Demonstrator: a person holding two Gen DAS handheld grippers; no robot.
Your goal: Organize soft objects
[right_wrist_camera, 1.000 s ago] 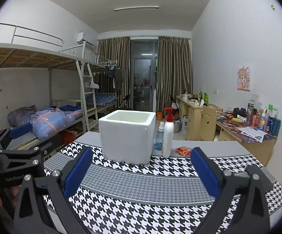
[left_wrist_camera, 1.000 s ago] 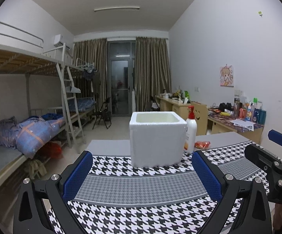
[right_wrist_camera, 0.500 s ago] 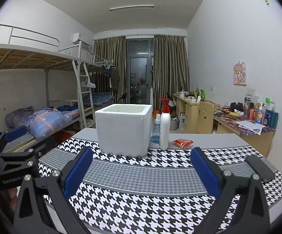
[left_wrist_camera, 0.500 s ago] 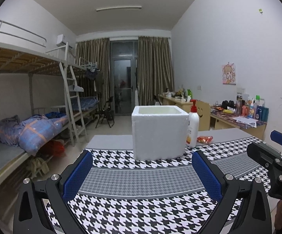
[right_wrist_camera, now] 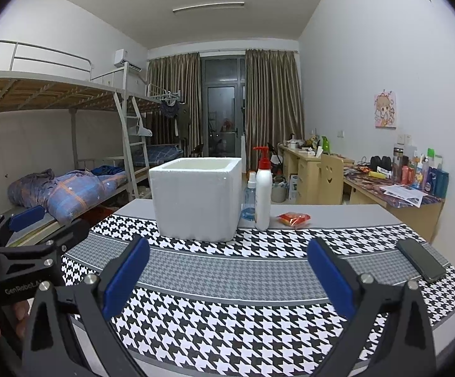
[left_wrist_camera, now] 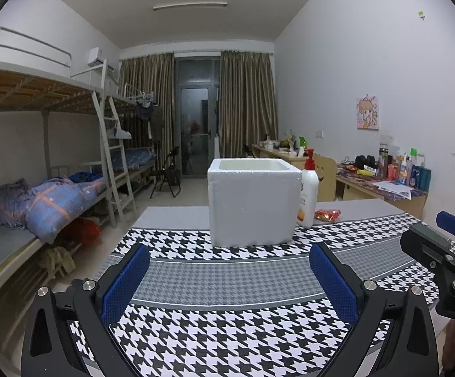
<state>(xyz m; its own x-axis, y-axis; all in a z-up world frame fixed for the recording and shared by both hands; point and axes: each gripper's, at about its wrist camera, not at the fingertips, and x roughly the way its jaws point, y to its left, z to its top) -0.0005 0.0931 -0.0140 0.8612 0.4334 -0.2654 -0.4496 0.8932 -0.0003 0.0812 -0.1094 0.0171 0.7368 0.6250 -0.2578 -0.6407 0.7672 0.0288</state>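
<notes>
A white foam box [left_wrist_camera: 252,201] [right_wrist_camera: 197,198] stands open-topped at the far middle of the houndstooth-covered table [left_wrist_camera: 227,286] [right_wrist_camera: 227,282]. To its right stands a white pump bottle [left_wrist_camera: 307,199] [right_wrist_camera: 263,194], with a small clear spray bottle [right_wrist_camera: 249,199] just left of it in the right wrist view. A small red-orange packet [left_wrist_camera: 326,215] [right_wrist_camera: 293,219] lies right of the bottles. My left gripper [left_wrist_camera: 229,270] is open and empty, low over the near table. My right gripper [right_wrist_camera: 229,267] is likewise open with nothing between its blue pads.
A black phone [right_wrist_camera: 420,259] lies near the table's right edge. Bunk beds with a blue quilt [left_wrist_camera: 48,204] line the left wall. Cluttered desks [left_wrist_camera: 381,185] run along the right wall. Each gripper shows at the other view's side edge.
Both grippers have dropped lower and tilted level, so the box top is now near eye height. The phone came into the right wrist view. Jaws stayed open.
</notes>
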